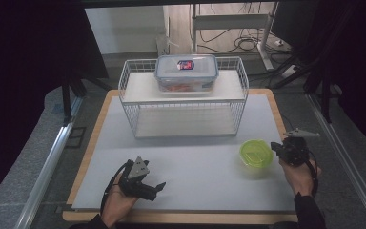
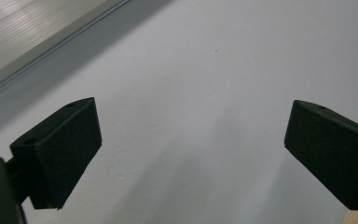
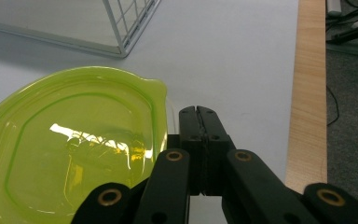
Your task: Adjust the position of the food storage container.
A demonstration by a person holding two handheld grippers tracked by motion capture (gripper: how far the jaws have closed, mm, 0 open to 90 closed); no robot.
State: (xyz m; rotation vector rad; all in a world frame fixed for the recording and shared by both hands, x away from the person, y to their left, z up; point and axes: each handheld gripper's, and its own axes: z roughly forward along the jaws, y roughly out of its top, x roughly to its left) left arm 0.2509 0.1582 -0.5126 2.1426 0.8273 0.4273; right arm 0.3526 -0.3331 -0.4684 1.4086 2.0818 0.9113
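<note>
The table (image 1: 190,167) has a pale grey top edged in wood. Toward twelve o'clock stands a white wire rack (image 1: 183,98), and on its upper shelf sits a clear lidded food container (image 1: 186,72) with a blue-and-red label. At about four o'clock rests a round container with a lime-green lid (image 1: 256,152). Just beside it at three o'clock, the right tongs (image 3: 198,114) are pressed together, empty. At seven o'clock the left tongs (image 1: 158,187) are spread wide over bare tabletop.
</note>
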